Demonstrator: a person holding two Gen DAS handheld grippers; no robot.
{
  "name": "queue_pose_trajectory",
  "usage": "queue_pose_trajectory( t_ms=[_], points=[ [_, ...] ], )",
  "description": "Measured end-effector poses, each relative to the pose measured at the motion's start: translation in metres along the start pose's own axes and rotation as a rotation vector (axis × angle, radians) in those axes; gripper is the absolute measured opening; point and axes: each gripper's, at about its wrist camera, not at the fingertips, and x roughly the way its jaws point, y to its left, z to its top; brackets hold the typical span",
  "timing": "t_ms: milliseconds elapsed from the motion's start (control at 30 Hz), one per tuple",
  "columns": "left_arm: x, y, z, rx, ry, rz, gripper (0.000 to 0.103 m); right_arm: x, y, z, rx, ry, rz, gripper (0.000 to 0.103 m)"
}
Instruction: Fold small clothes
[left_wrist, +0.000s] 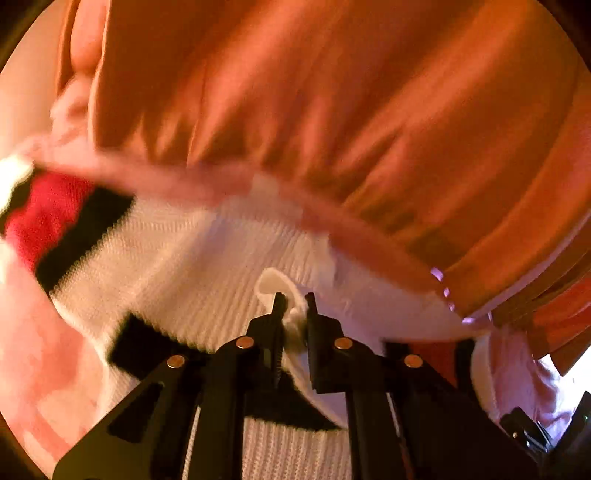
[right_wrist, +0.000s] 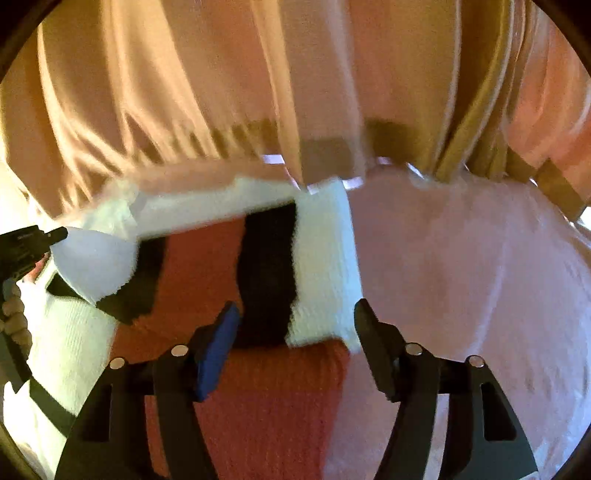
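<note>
A small knitted sweater, white with black and red stripes, lies on a pink sheet. My left gripper is shut on a white fold of the sweater at its edge. In the right wrist view the sweater shows its red body and a black and white striped part folded across it. My right gripper is open, its jaws standing wide on either side of the black and white cuff, a little above the red knit. The left gripper shows at the left edge there, holding white knit.
An orange curtain hangs close behind the pink surface and fills the upper half of both views; it also shows in the right wrist view. The pink sheet stretches to the right of the sweater. Both views are blurred by motion.
</note>
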Motion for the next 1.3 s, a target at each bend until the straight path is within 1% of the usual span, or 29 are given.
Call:
queue_pose_trajectory(
  t_ms=[33,67,100,133,167,200,233,300,333,367,400,433,467,500,533,567,633,700,733,800,833,867,900,967,1000,1033,1167,1233,1300],
  points=[
    [0.001,0.004,0.001,0.005,0.001,0.016,0.01,0.009,-0.003,0.0,0.0,0.022,-0.006,0.052],
    [0.011,0.011,-0.001,0.005,0.032,0.056,0.01,0.021,-0.006,-0.001,-0.004,0.061,-0.021,0.045],
    [0.021,0.018,-0.005,-0.002,0.064,0.08,0.01,0.035,-0.009,-0.004,-0.007,0.114,-0.037,0.033],
    [0.036,0.027,-0.012,-0.02,0.115,0.117,0.01,0.051,-0.014,-0.009,-0.008,0.178,-0.046,0.022],
    [0.045,0.034,-0.017,-0.031,0.152,0.138,0.01,0.054,-0.018,-0.01,-0.001,0.177,-0.037,0.02],
    [0.052,0.038,-0.021,-0.032,0.17,0.15,0.01,0.053,-0.019,-0.008,0.01,0.177,-0.033,0.019],
    [0.054,0.04,-0.023,-0.03,0.172,0.153,0.011,0.047,-0.019,-0.002,0.037,0.172,-0.011,0.017],
    [0.055,0.04,-0.022,-0.022,0.175,0.155,0.012,0.037,-0.019,0.003,0.058,0.133,0.036,0.017],
    [0.056,0.041,-0.021,-0.024,0.177,0.154,0.012,0.042,-0.019,0.002,0.043,0.146,0.018,0.017],
    [0.056,0.041,-0.021,-0.028,0.178,0.154,0.013,0.053,-0.02,-0.001,0.03,0.185,-0.007,0.016],
    [0.057,0.042,-0.021,-0.028,0.18,0.158,0.013,0.063,-0.023,-0.006,0.031,0.225,-0.021,0.012],
    [0.056,0.043,-0.021,-0.023,0.179,0.161,0.013,0.063,-0.025,-0.007,0.058,0.206,-0.011,0.012],
    [0.056,0.041,-0.021,-0.011,0.177,0.169,0.013,0.061,-0.024,-0.004,0.069,0.211,-0.007,0.012],
    [0.056,0.037,-0.022,0.003,0.175,0.178,0.013,0.055,-0.021,-0.001,0.071,0.194,0.009,0.013],
    [0.057,0.035,-0.022,0.011,0.173,0.183,0.013,0.049,-0.017,0.003,0.052,0.157,0.018,0.013],
    [0.057,0.034,-0.023,0.017,0.172,0.188,0.014,0.049,-0.015,0.001,0.035,0.161,0.001,0.012],
    [0.055,0.032,-0.024,0.024,0.168,0.196,0.014,0.068,-0.017,-0.008,0.013,0.224,-0.05,0.009],
    [0.048,0.031,-0.022,0.013,0.162,0.177,0.014,0.067,-0.018,-0.007,0.042,0.212,-0.05,0.009],
    [0.039,0.031,-0.016,-0.003,0.14,0.142,0.016,0.058,-0.016,-0.003,0.065,0.189,-0.041,0.009],
    [0.024,0.034,-0.006,-0.026,0.098,0.116,0.039,0.04,-0.01,0.0,0.068,0.133,-0.011,0.013],
    [0.011,0.042,0.004,-0.055,0.052,0.123,0.067,0.032,-0.002,0.001,0.05,0.104,-0.002,0.013],
    [-0.002,0.054,0.012,-0.092,0.0,0.153,0.08,0.028,0.006,0.002,0.028,0.08,-0.003,0.013],
    [-0.013,0.071,0.021,-0.134,-0.044,0.192,0.081,0.024,0.012,0.001,0.004,0.067,-0.007,0.014],
    [-0.021,0.104,0.034,-0.208,-0.056,0.244,0.085,0.025,0.026,-0.002,-0.029,0.069,0.003,0.014],
    [-0.025,0.125,0.039,-0.257,-0.058,0.255,0.085,0.027,0.03,-0.004,-0.029,0.079,0.019,0.014],
    [-0.027,0.155,0.043,-0.324,-0.06,0.279,0.085,0.029,0.033,-0.006,-0.026,0.085,0.026,0.014],
    [-0.032,0.26,0.055,-0.507,-0.065,0.405,0.084,0.03,0.048,-0.009,-0.043,0.092,0.037,0.015],
    [-0.038,0.301,0.058,-0.574,-0.085,0.437,0.084,0.031,0.055,-0.01,-0.059,0.091,0.035,0.018],
    [-0.042,0.331,0.061,-0.619,-0.096,0.48,0.084,0.031,0.055,-0.013,-0.064,0.098,0.039,0.019]
  ],
)
